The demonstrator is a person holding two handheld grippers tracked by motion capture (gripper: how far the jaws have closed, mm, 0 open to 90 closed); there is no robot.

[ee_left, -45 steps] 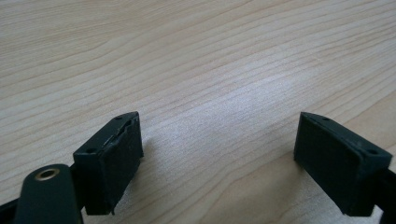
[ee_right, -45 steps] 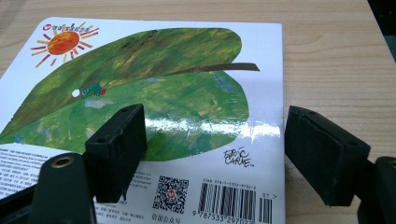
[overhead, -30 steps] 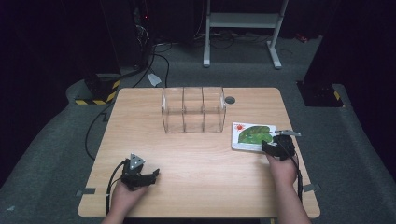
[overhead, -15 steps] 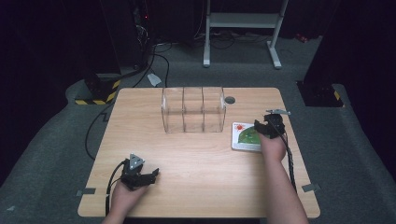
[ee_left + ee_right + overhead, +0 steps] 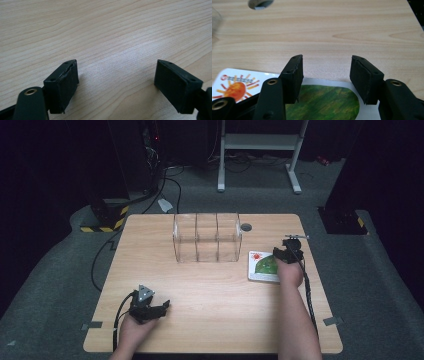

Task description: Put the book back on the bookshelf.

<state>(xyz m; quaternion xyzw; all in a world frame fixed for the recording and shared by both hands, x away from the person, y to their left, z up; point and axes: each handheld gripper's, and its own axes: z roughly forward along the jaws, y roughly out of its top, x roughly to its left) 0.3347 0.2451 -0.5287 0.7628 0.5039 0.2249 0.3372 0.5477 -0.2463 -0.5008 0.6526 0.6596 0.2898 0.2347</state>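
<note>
Directly under my right hand-held gripper (image 5: 325, 80) lies the flat white book with a green shape (image 5: 327, 105) on the pale wooden desk (image 5: 210, 285); its jaws, half spread and just closing, straddle the far edge untouched.

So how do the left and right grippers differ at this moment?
The left gripper rests near the table's front edge over bare wood, jaws wide apart. The right gripper sits far across at the picture book, jaws narrower and just been closing, the book's far edge below them. Neither holds anything; both have black jaws.
</note>
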